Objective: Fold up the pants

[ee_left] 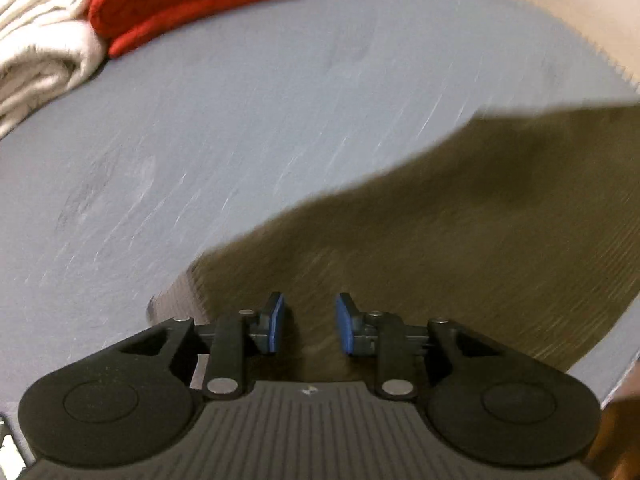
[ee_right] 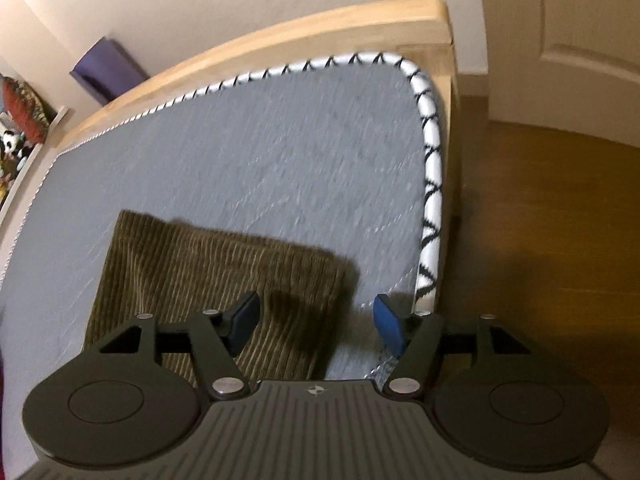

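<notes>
Olive-brown corduroy pants [ee_left: 460, 232] lie folded on the grey mattress [ee_left: 240, 120], filling the lower right of the blurred left wrist view. My left gripper [ee_left: 311, 320] hovers over their near edge, its blue pads apart with nothing pinched between them. In the right wrist view the pants [ee_right: 208, 276] form a flat rectangle near the mattress corner. My right gripper [ee_right: 316, 320] stands wide open above their right edge. Its left pad is over the corduroy and its right pad over bare mattress [ee_right: 280, 160].
A folded red garment [ee_left: 192, 0] and cream folded towels [ee_left: 40, 40] sit at the far left of the bed. The mattress has a white, black-patterned edge [ee_right: 430, 168] inside a wooden bed frame [ee_right: 280, 40]. Wood floor [ee_right: 540, 220] and a door [ee_right: 580, 40] lie to the right.
</notes>
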A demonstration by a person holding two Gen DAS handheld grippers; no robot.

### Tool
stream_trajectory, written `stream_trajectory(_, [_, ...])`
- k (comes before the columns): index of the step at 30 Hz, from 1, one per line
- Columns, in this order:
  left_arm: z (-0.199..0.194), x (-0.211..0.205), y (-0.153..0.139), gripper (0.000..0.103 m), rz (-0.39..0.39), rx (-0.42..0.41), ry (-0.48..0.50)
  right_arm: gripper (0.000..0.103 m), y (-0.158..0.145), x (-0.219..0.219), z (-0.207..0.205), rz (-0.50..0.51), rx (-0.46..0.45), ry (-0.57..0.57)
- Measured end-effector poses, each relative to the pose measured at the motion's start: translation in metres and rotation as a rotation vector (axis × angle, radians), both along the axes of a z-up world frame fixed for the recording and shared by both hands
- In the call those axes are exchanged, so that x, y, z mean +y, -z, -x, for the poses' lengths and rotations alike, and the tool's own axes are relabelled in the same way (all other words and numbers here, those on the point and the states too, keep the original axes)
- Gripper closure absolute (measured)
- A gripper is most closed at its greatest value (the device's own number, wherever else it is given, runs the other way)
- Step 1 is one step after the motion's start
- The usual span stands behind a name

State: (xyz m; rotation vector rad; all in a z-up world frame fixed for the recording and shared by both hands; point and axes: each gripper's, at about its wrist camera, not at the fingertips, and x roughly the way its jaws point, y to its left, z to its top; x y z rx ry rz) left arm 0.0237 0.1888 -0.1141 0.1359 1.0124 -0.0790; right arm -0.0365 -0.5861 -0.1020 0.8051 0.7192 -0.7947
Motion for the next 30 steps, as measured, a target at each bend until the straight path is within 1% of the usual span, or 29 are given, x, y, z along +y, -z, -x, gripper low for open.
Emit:
stream_trajectory(2, [0.001, -0.016, -0.013, 0.055, 0.012, -0.042, 0.029, 0.038, 0.003, -0.002, -0.001, -0.004, 0.009, -0.004])
stream_trajectory(6, [-0.001, -0.038, -0.021, 0.049, 0.036, -0.062, 0.072, 0.037, 0.010, -0.009, -0.005, -0.018, -0.016, -0.020])
stream_trajectory(9, [-0.001, -0.051, -0.016, 0.046, 0.054, -0.068, 0.094, 0.038, 0.013, -0.014, -0.011, -0.013, -0.057, -0.056])
stream_trajectory(12, [-0.002, -0.067, -0.006, 0.046, 0.078, -0.058, 0.103, 0.050, 0.018, -0.016, -0.016, 0.019, -0.072, -0.079])
stream_trajectory(13, [0.002, -0.070, -0.005, 0.046, 0.083, -0.054, 0.106, 0.057, 0.020, -0.015, -0.016, 0.034, -0.074, -0.082])
stream_trajectory(14, [0.004, -0.074, -0.004, 0.046, 0.082, -0.053, 0.105, 0.062, 0.020, -0.014, -0.017, 0.044, -0.075, -0.085])
stream_trajectory(15, [0.005, -0.078, -0.003, 0.046, 0.081, -0.055, 0.102, 0.072, 0.021, -0.015, -0.016, 0.040, -0.087, -0.086])
stream_trajectory(17, [0.003, -0.078, -0.003, 0.046, 0.087, -0.059, 0.092, 0.077, 0.020, -0.015, -0.011, 0.014, -0.129, -0.053])
stream_trajectory(19, [-0.001, -0.073, -0.006, 0.046, 0.098, -0.068, 0.066, 0.079, 0.008, -0.005, -0.010, 0.053, -0.140, -0.039])
stream_trajectory(20, [-0.002, -0.069, -0.008, 0.046, 0.113, -0.069, 0.055, 0.079, -0.004, 0.007, -0.013, 0.100, -0.144, -0.045])
stream_trajectory(22, [-0.003, -0.058, -0.014, 0.046, 0.130, -0.085, 0.016, 0.080, -0.034, 0.041, -0.021, 0.211, -0.168, -0.107])
stream_trajectory(24, [-0.004, -0.047, -0.019, 0.046, 0.147, -0.095, -0.026, 0.081, -0.070, 0.095, -0.029, 0.350, -0.216, -0.230])
stream_trajectory(25, [-0.005, -0.042, -0.019, 0.046, 0.153, -0.096, -0.047, 0.081, -0.087, 0.130, -0.031, 0.424, -0.246, -0.314])
stream_trajectory(26, [-0.006, -0.037, -0.019, 0.046, 0.157, -0.095, -0.068, 0.081, -0.100, 0.172, -0.031, 0.502, -0.282, -0.426])
stream_trajectory(27, [-0.007, -0.032, -0.018, 0.046, 0.159, -0.094, -0.085, 0.081, -0.109, 0.211, -0.029, 0.556, -0.311, -0.529])
stream_trajectory(29, [-0.009, -0.026, -0.017, 0.046, 0.166, -0.086, -0.108, 0.081, -0.112, 0.299, -0.015, 0.644, -0.364, -0.784])
stream_trajectory(30, [-0.009, -0.024, -0.017, 0.046, 0.169, -0.082, -0.116, 0.081, -0.106, 0.344, -0.005, 0.679, -0.377, -0.926])
